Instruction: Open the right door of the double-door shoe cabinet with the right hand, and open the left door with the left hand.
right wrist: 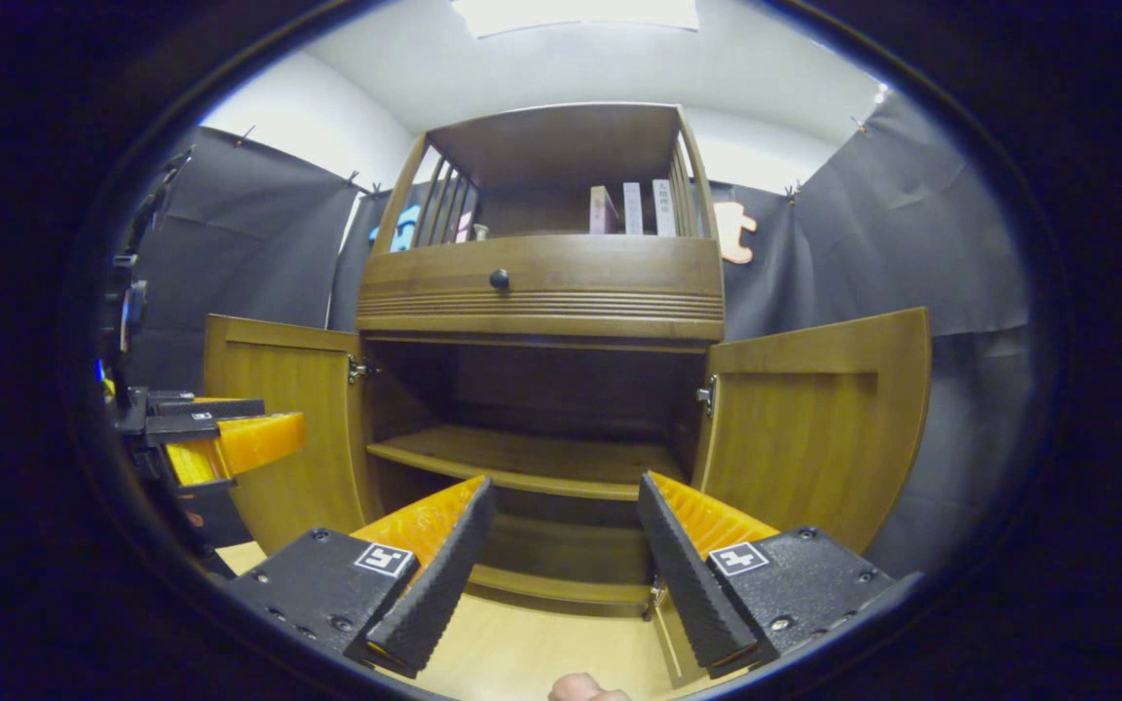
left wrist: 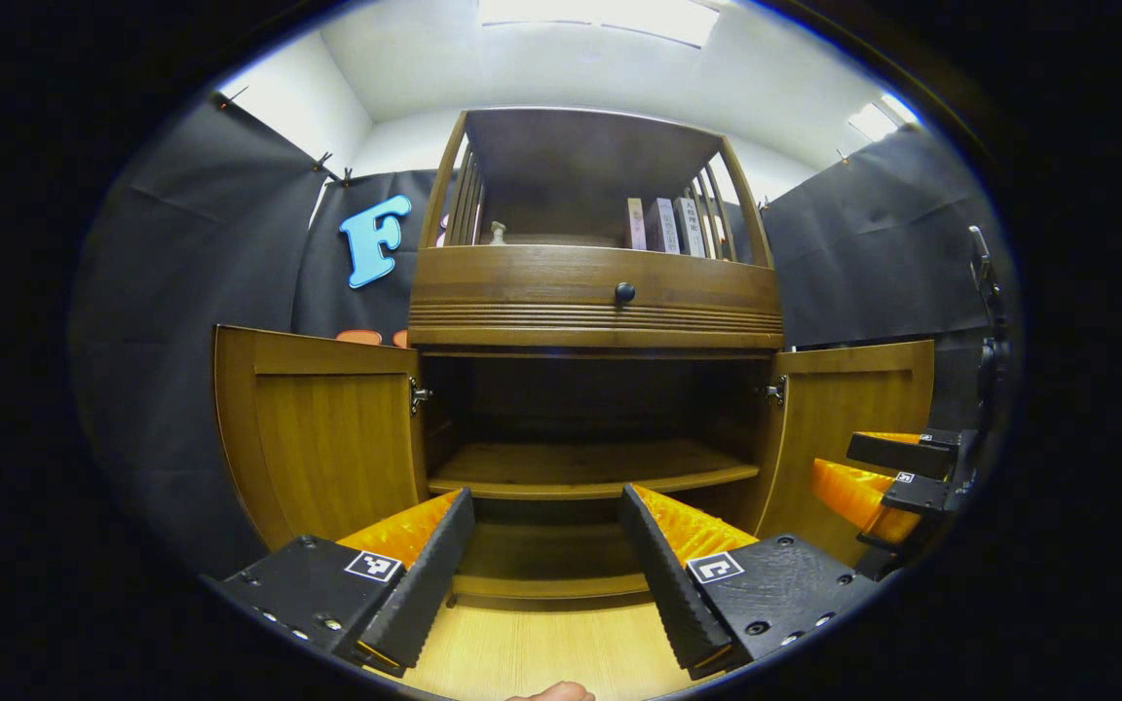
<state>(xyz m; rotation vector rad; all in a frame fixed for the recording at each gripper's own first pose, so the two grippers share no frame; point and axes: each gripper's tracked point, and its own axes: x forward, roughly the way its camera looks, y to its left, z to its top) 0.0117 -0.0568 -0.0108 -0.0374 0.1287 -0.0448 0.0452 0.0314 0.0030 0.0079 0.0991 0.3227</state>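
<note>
The shoe cabinet (left wrist: 595,292) is seen straight ahead, left door (left wrist: 322,428) and right door (right wrist: 819,419) both swung wide. The left gripper (left wrist: 546,555) and right gripper (right wrist: 561,545) are held parted, empty. A door could be knocked shut if a gripper is swung sideways. The inner shelf (left wrist: 590,467) appears bare; books (left wrist: 663,224) are kept on top

The spines of the books (left wrist: 660,225) on my cabinet's top shelf are too small to read. The small pale figure (left wrist: 498,232) beside them is unclear. My other gripper (left wrist: 897,482) is cut off at the edge.
</note>
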